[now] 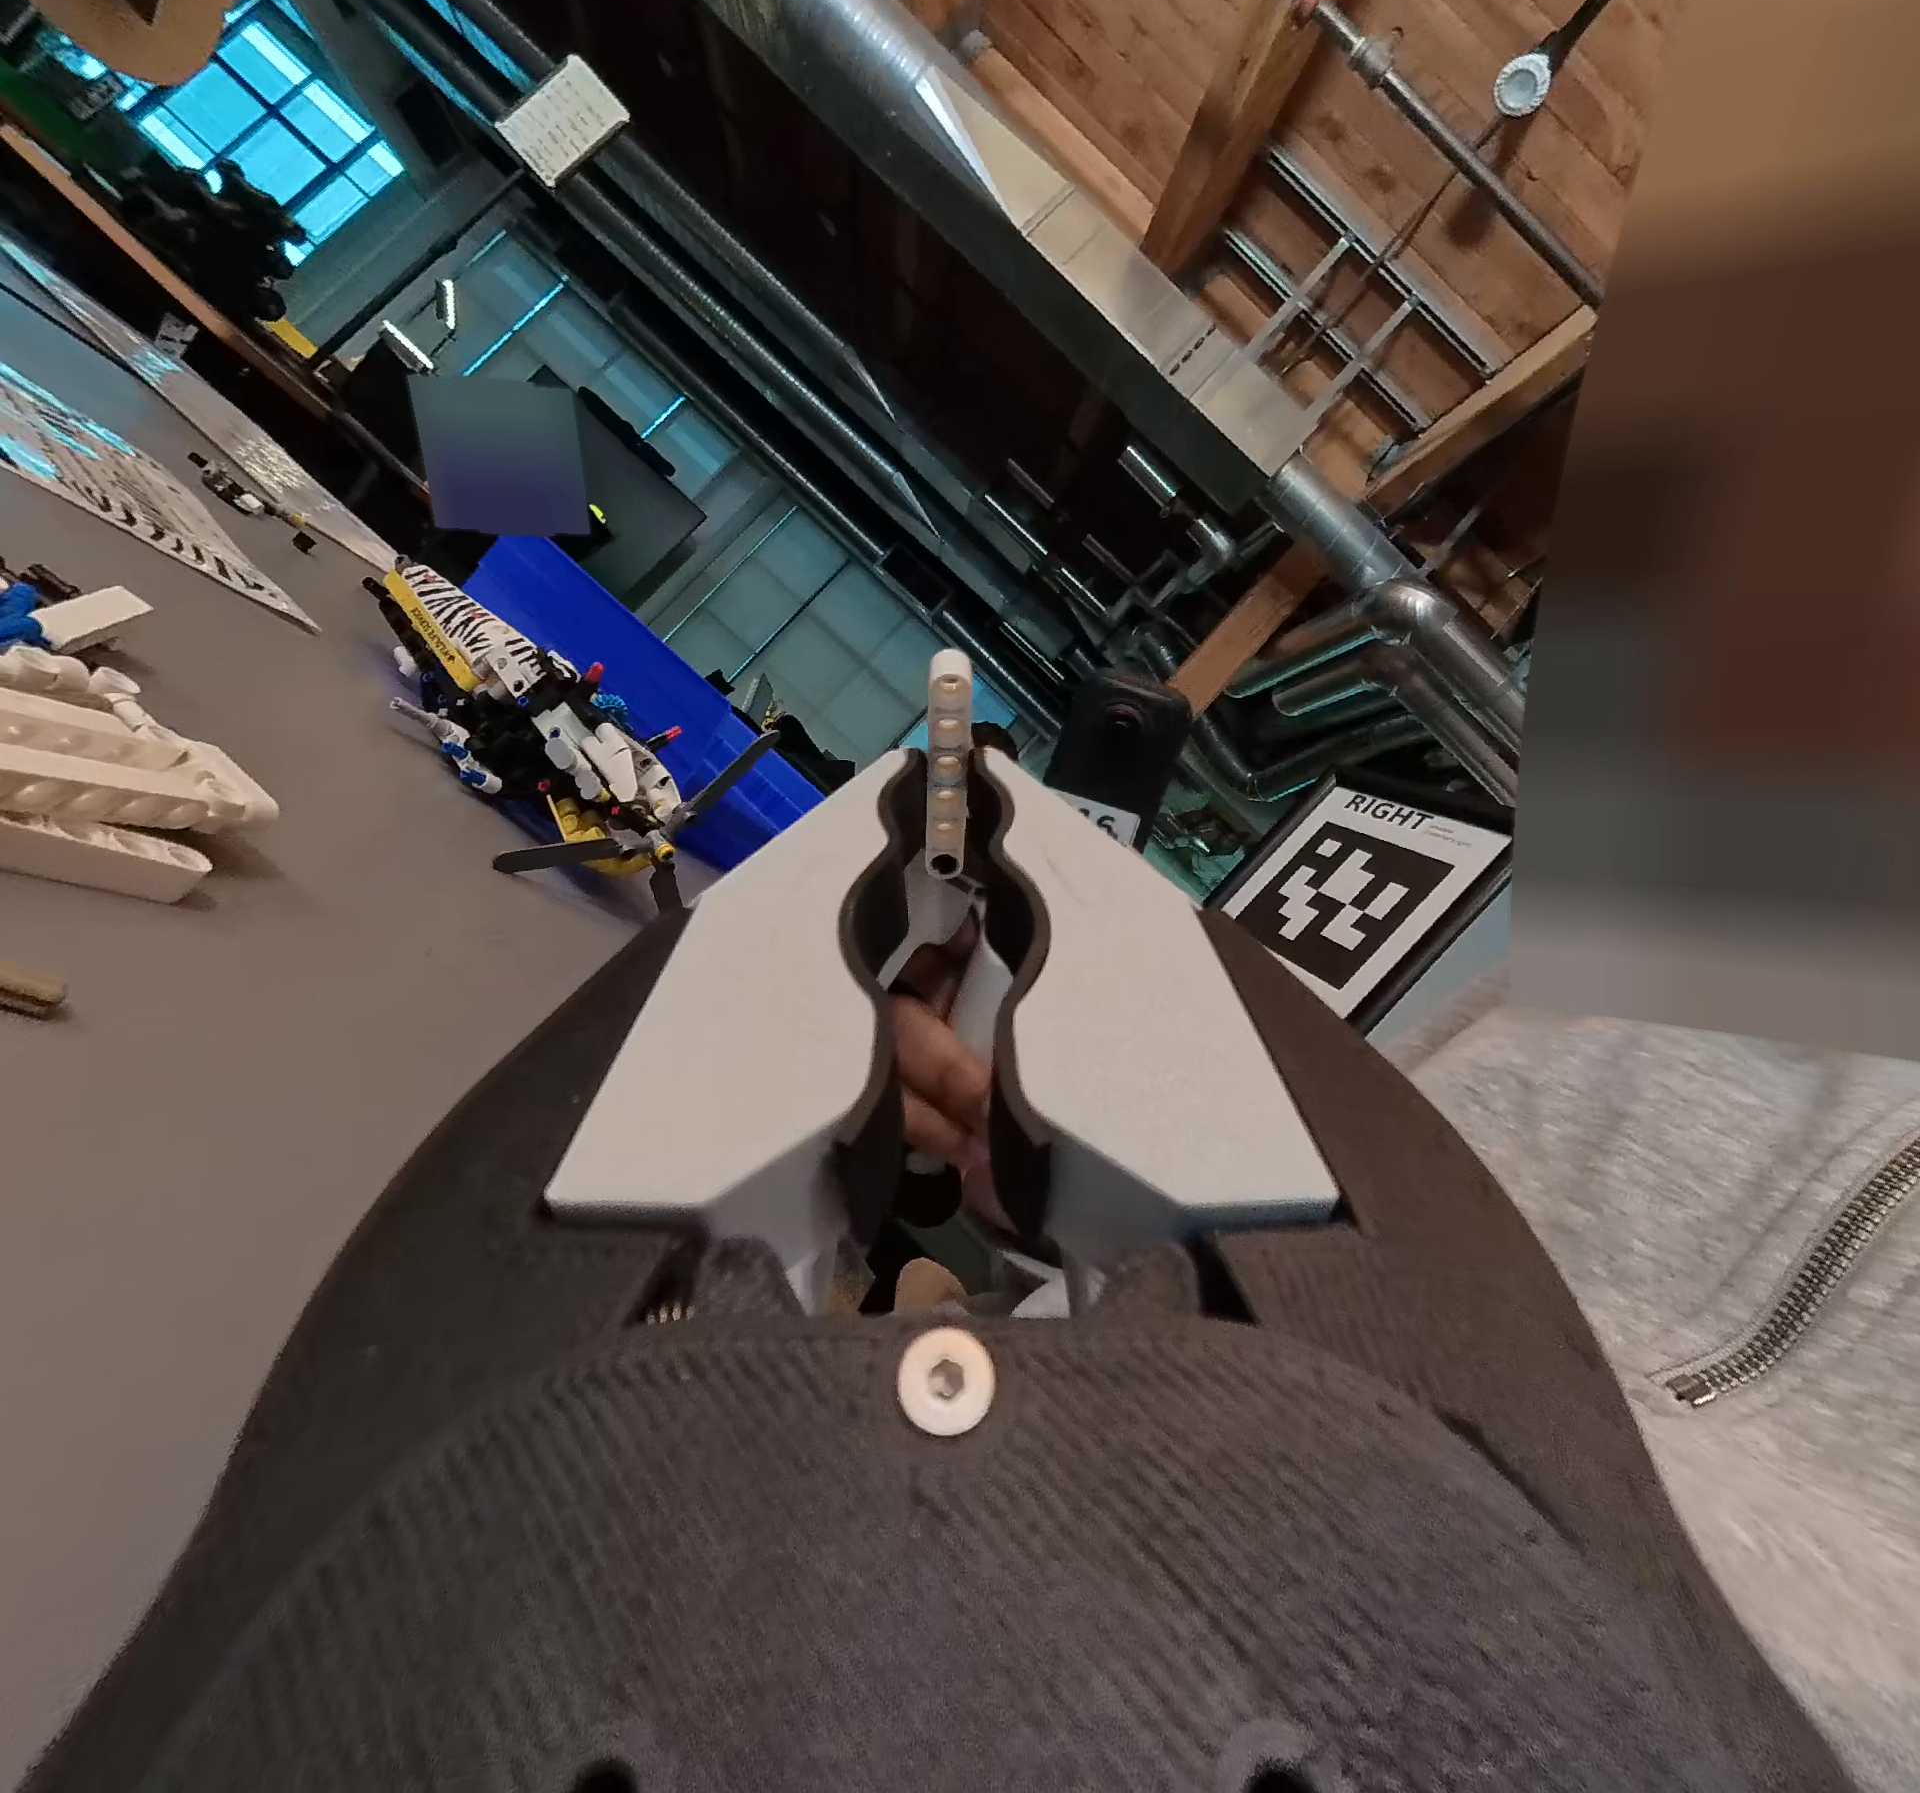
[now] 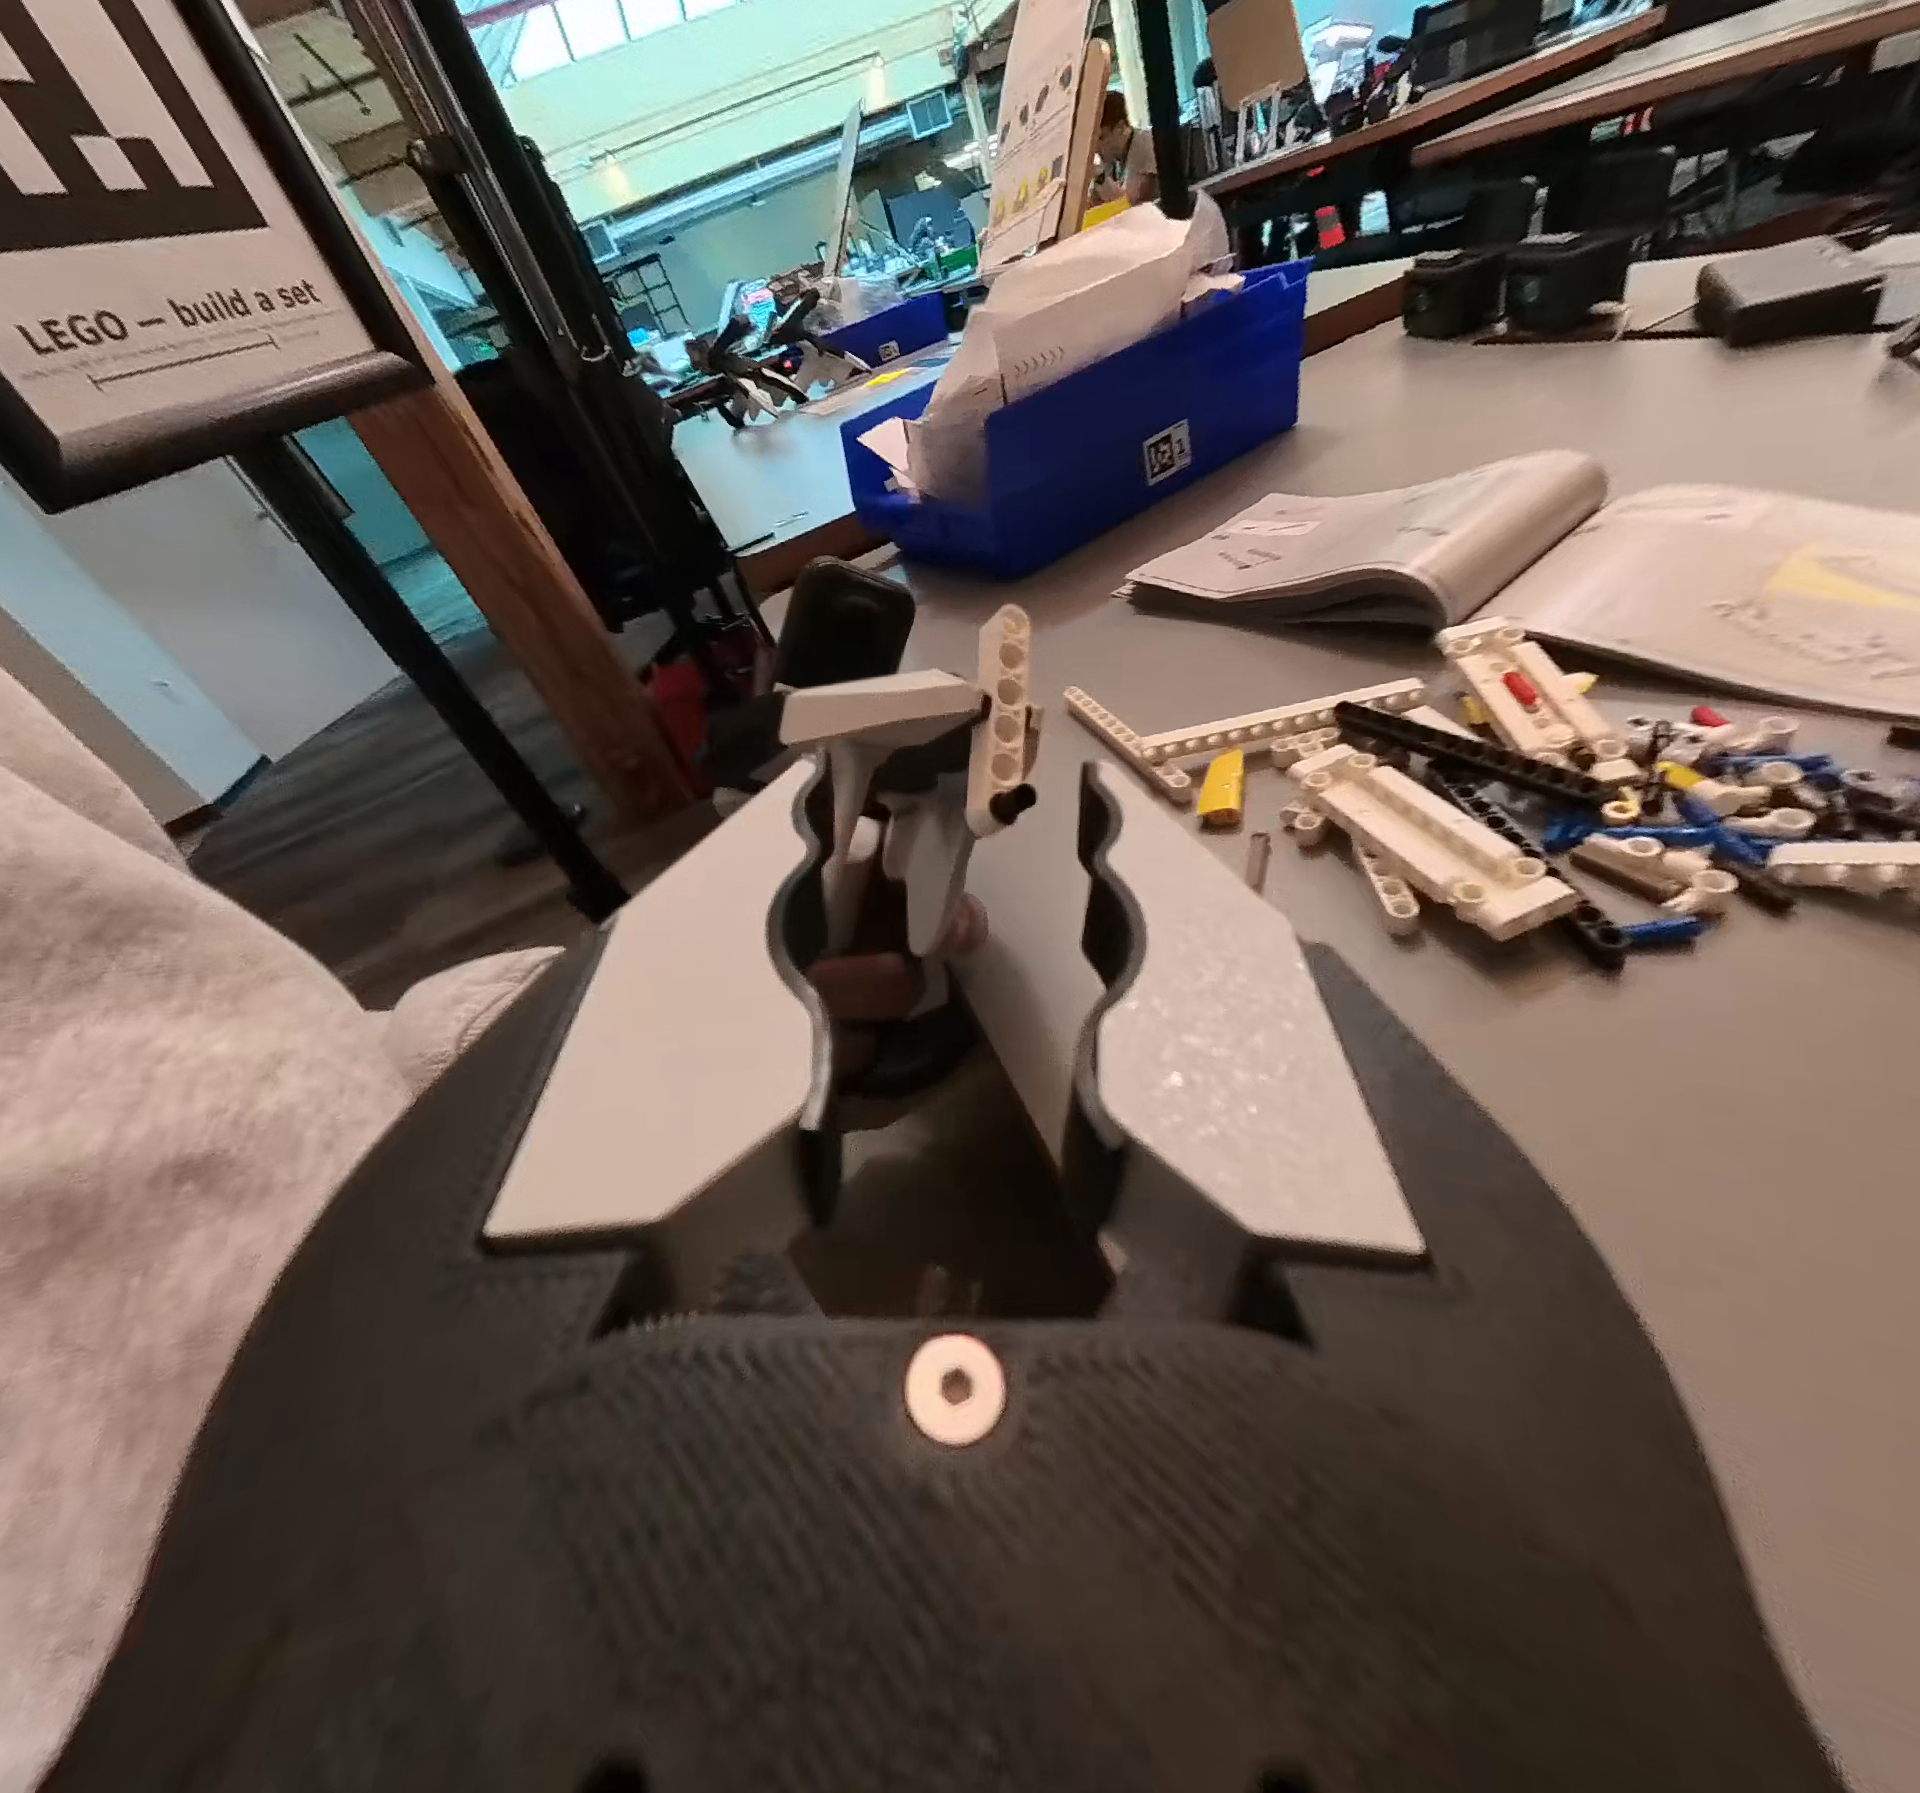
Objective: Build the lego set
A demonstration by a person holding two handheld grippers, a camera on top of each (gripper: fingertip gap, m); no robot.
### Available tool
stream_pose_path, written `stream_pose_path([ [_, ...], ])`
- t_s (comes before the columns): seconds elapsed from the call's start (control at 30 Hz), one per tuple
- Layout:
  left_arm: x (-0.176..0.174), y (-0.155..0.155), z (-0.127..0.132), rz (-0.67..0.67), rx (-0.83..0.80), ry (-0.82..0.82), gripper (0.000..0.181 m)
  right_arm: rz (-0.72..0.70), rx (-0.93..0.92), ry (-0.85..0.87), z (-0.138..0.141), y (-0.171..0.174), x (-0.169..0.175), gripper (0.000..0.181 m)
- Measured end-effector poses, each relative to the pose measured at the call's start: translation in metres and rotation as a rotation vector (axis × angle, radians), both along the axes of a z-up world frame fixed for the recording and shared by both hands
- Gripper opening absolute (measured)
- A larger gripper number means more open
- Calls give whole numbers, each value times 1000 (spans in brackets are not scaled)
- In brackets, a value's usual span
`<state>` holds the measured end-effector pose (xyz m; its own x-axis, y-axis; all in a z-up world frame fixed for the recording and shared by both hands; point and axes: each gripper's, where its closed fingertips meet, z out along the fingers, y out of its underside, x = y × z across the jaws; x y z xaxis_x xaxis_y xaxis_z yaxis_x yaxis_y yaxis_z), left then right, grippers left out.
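My left gripper point(image 1: 945, 772) is shut on a white holed beam point(image 1: 948, 756) that sticks out past its fingertips, held in the air off the table edge. In the right wrist view the left gripper point(image 2: 982, 741) holds this beam point(image 2: 1003, 704) upright, and a black pin point(image 2: 1013, 801) sits in the beam's lower end. My right gripper point(image 2: 948, 787) is open and empty, its jaws wide apart just short of the beam. A partly built white, black and yellow plane point(image 1: 561, 735) lies on the grey table point(image 1: 312, 964).
A pile of loose white, black, blue and yellow parts point(image 2: 1507, 787) lies on the table point(image 2: 1558, 1172) to the right. Open instruction booklets point(image 2: 1403, 538) and a blue bin of paper point(image 2: 1081, 434) lie behind. White parts point(image 1: 94, 777) lie at far left. A grey sleeve point(image 2: 156, 1016) is close. Both grippers' tips are close together, under 4 cm apart.
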<state>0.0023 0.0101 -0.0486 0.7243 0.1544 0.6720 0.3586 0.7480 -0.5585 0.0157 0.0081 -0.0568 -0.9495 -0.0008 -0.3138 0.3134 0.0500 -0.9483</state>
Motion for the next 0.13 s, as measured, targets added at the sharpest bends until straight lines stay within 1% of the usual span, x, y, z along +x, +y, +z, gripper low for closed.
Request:
stream_pose_path([
  [0.03, 1, 1, 1, -1, -2, 5, 4, 11, 0, -11, -1, -1, 2, 45],
  [0.13, 1, 3, 1, -1, -16, 14, 5, 50, 21, -36, -8, -6, 9, 44],
])
